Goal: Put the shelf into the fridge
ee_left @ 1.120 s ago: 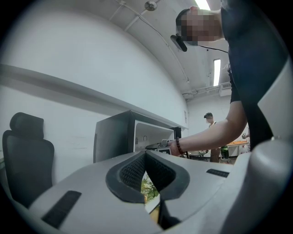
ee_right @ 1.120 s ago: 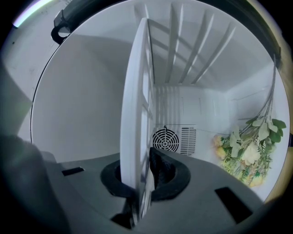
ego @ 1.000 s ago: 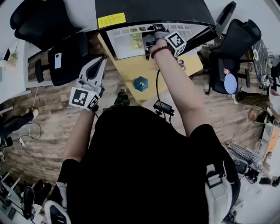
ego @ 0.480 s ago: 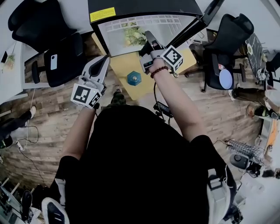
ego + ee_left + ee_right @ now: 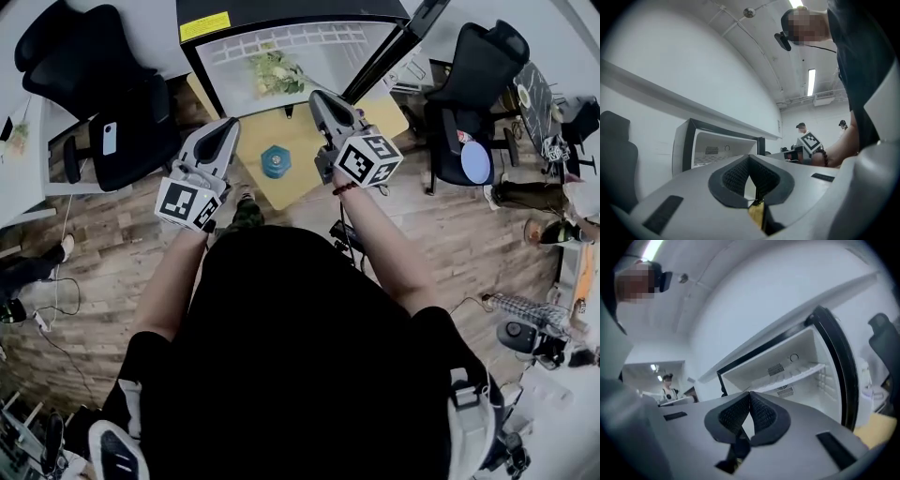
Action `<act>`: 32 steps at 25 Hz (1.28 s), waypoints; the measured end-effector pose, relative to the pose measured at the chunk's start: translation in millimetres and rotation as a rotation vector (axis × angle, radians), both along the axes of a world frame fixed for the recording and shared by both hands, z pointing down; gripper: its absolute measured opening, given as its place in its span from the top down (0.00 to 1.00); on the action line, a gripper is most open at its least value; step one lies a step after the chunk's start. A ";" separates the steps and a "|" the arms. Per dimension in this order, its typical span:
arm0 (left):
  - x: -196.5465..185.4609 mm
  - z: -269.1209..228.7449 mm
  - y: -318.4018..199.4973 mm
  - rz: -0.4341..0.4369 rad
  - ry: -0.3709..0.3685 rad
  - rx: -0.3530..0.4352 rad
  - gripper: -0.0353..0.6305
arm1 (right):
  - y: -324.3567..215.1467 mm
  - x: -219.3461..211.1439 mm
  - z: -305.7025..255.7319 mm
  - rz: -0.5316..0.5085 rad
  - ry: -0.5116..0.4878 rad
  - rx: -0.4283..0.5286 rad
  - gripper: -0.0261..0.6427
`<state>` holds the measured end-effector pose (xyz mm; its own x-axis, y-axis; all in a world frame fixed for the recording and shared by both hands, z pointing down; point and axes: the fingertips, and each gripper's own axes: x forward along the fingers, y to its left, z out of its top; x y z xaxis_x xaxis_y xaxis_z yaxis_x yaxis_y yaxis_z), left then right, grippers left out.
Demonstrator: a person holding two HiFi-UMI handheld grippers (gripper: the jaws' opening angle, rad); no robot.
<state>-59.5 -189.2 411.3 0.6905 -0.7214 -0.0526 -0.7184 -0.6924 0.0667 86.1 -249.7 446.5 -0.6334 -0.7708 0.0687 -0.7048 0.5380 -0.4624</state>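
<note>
Head view
- Fridge (image 5: 309, 9): black top with a yellow label (image 5: 205, 25). Its door (image 5: 398, 47) stands swung open on my right side.
- Shelf (image 5: 281, 39): a white grid lying inside the fridge cavity, not in either gripper.
- Fridge contents: I see one green leafy thing (image 5: 275, 70) in the white interior, but I cannot tell what it is.
- Left gripper (image 5: 225, 129): held in front of the fridge over the wood floor, pointing at the cabinet and clear of it.
- Right gripper (image 5: 319, 98): held above the low yellow table (image 5: 309, 141), its tips near the fridge opening but outside it.
- Table load: a single blue object (image 5: 272, 161).

Left gripper view
- Left gripper (image 5: 750, 158): the dark pads meet at the tips. I find nothing between them.
- Fridge (image 5: 689, 140): ahead, with the open white interior facing me.
- Marker cube (image 5: 809, 141): the right gripper's, off to the right beside a beaded wrist.

Right gripper view
- Right gripper (image 5: 750, 394): jaws pressed together tip to tip, holding nothing.
- Fridge (image 5: 834, 357): open cavity straight ahead.
- Shelf (image 5: 797, 373): seated across the cavity at mid-height, spanning wall to wall. I see nothing resting on it from here.
- Back wall: a vent grille (image 5: 776, 369) above the shelf and another just below it.
</note>
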 end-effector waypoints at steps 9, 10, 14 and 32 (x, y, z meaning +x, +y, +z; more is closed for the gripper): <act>4.3 -6.4 11.5 -0.003 -0.006 0.016 0.92 | 52.4 8.5 -9.6 -0.029 0.330 0.211 0.94; 4.4 -7.2 11.9 -0.002 -0.009 0.018 0.92 | 54.6 10.8 -8.8 -0.023 0.340 0.217 0.94; 4.7 -10.5 13.3 0.000 -0.017 0.025 0.92 | 58.5 20.0 -4.6 -0.003 0.381 0.228 0.94; -5.7 -9.1 9.2 -0.026 -0.026 0.027 0.92 | 57.3 30.6 -5.5 0.019 0.447 0.258 0.94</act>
<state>-65.1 -180.0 402.2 0.6731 -0.7375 -0.0548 -0.7372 -0.6750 0.0297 116.7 -192.5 441.0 -0.5710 -0.8096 0.1357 -0.8142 0.5797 0.0324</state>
